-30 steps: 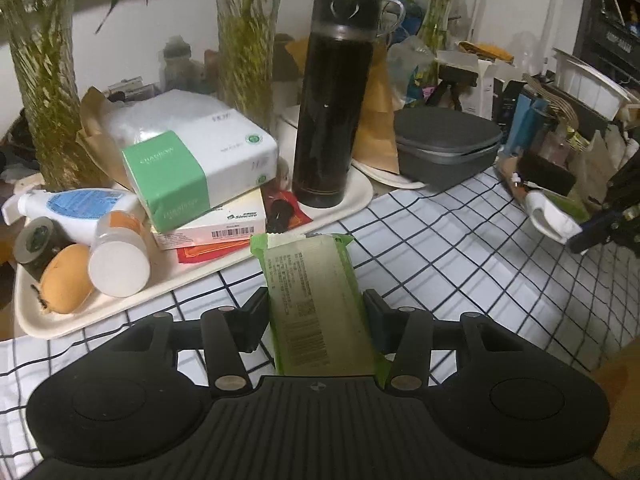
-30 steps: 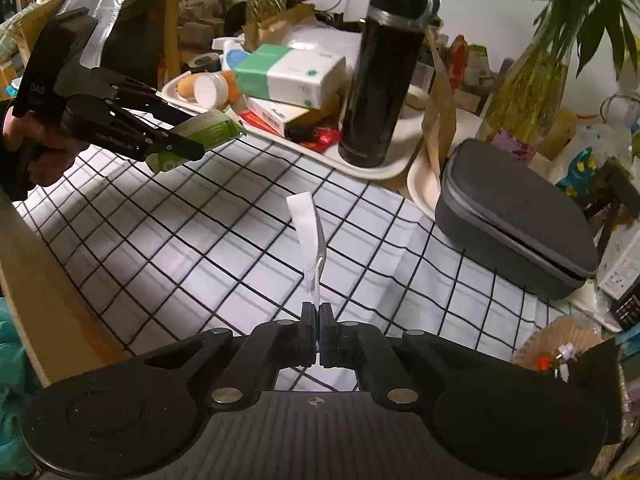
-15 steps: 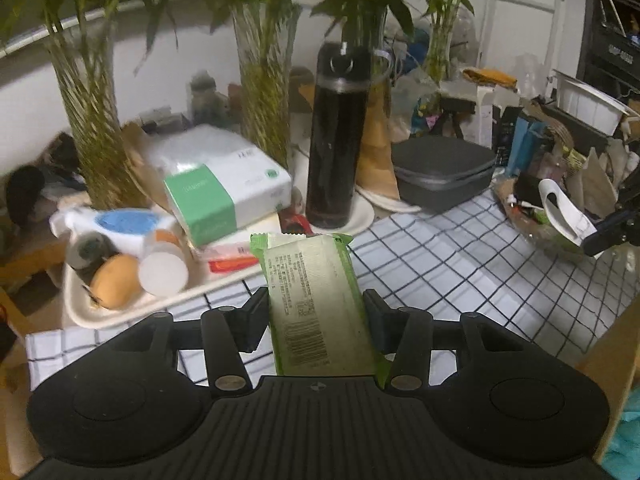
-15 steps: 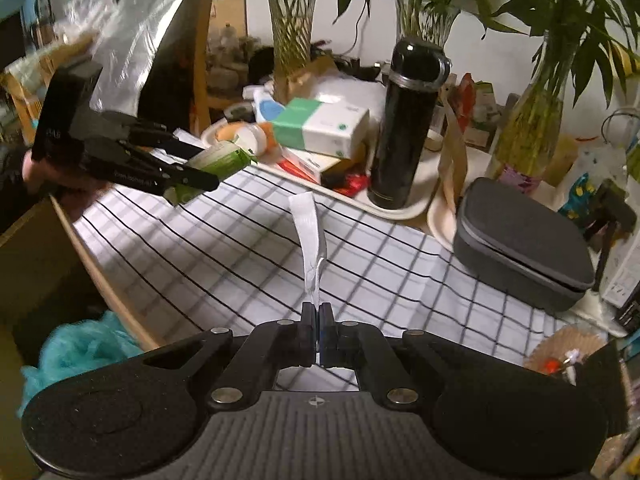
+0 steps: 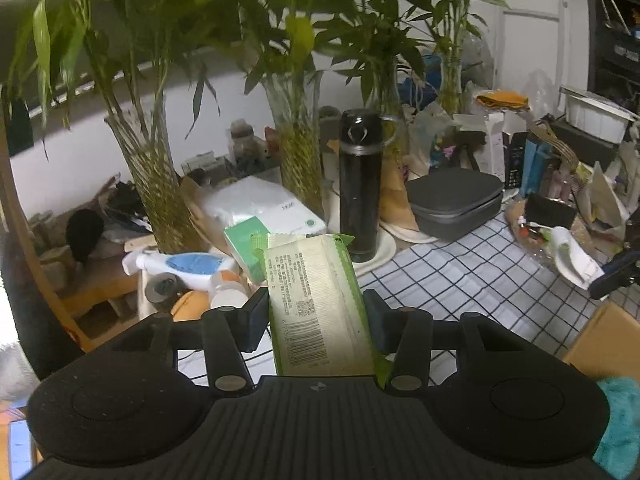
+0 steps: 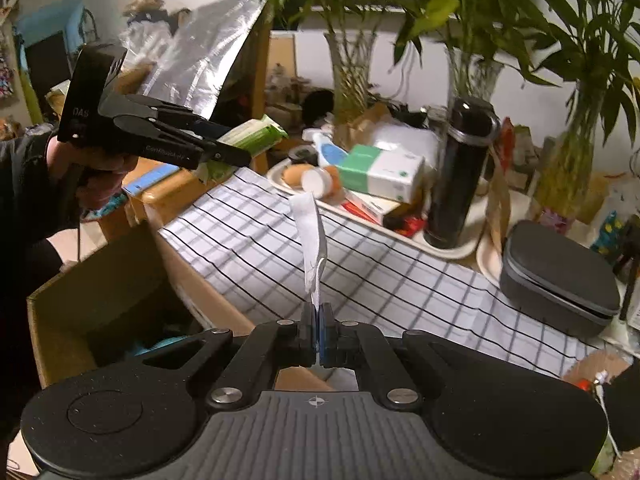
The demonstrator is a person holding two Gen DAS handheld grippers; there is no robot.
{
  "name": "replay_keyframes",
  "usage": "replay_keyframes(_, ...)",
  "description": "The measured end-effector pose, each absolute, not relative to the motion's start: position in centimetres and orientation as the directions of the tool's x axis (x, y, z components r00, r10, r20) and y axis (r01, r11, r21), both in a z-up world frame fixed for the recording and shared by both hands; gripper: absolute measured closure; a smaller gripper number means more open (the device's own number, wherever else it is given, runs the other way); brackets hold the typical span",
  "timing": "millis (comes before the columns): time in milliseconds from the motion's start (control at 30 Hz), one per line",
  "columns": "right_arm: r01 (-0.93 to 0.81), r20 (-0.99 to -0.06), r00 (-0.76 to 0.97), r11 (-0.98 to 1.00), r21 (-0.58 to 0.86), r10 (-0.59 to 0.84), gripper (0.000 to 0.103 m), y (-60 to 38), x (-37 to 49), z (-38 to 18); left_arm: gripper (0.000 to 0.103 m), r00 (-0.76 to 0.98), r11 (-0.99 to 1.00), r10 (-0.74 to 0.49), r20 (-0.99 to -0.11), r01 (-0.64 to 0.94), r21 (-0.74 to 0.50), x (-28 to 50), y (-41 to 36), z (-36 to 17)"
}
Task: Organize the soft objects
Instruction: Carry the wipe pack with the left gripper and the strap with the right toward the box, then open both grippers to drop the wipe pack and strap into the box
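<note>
My left gripper (image 5: 316, 312) is shut on a green soft pack of wipes (image 5: 318, 304) and holds it in the air, off the near left edge of the checked tablecloth (image 5: 472, 276). The right wrist view shows it (image 6: 224, 152) with the wipes pack (image 6: 252, 136) above the table's left corner. My right gripper (image 6: 317, 320) is shut on a white face mask (image 6: 310, 236), which stands up from the fingertips. An open cardboard box (image 6: 100, 292) with something teal inside sits below the table's left edge.
A cream tray (image 6: 456, 252) holds a black flask (image 6: 456, 176), a green-and-white tissue box (image 6: 380, 172), bottles and small packets. A grey zip case (image 6: 560, 276) lies at the right. Glass vases with bamboo (image 5: 156, 188) stand behind. Clutter fills the far right (image 5: 560, 200).
Both grippers have pulled back and up from the table, each still holding its item. The cardboard box has come into view below the table edge.
</note>
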State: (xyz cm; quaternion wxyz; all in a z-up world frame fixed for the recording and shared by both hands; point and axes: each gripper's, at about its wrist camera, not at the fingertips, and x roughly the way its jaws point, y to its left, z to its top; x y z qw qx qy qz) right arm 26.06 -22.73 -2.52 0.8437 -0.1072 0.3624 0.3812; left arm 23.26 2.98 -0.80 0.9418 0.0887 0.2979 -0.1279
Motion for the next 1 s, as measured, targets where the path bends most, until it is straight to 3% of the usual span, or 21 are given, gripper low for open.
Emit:
replay_keyframes(400, -0.691, -0.655, 0.475, 0.71, 0.135, 0.587, 0.099, -23.2, 24.3, -1.6, 0.054, 0.789, 0.953, -0.167, -0.591, 0.282, 0.107, 18.3, 1.1, 1.8)
replay_keyframes(1000, -0.673, -0.609, 0.522, 0.727, 0.137, 0.598, 0.099, -25.1, 20.1, -0.5, 0.054, 0.692, 0.951, -0.259, -0.674, 0.305, -0.052, 10.8, 0.7, 1.2)
